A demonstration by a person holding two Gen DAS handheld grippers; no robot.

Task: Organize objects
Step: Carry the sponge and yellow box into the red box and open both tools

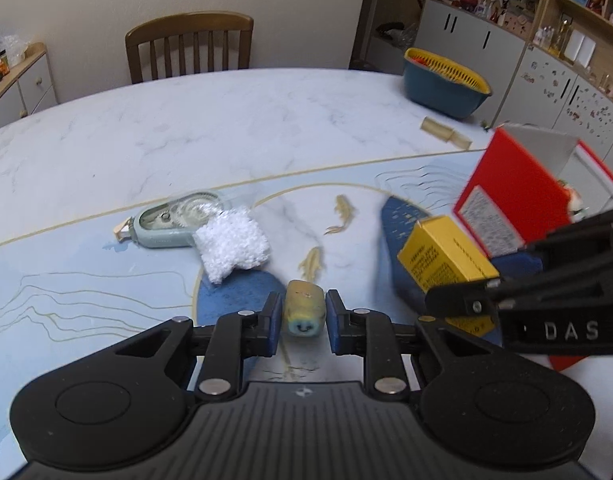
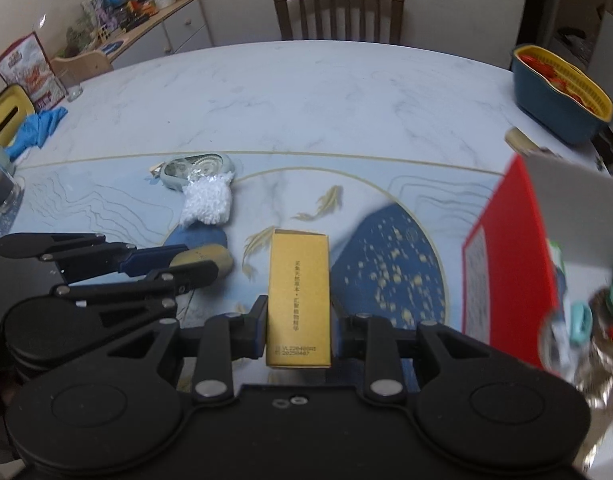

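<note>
While my left hand-held gripper [image 1: 303, 317] pinches the small yellow tube [image 1: 304, 307], my right hand-held gripper [image 2: 299, 330] clamps the yellow box [image 2: 299, 298]; next, I judge, both go rightward into the red box [image 2: 510, 280].

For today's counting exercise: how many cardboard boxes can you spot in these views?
2. A yellow box is gripped by the right hand-held gripper; an open red box stands to its right. Others may be hidden.

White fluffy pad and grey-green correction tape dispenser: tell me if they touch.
Touching. In the left wrist view the white fluffy pad overlaps the edge of the grey-green correction tape dispenser, no gap visible.
</note>
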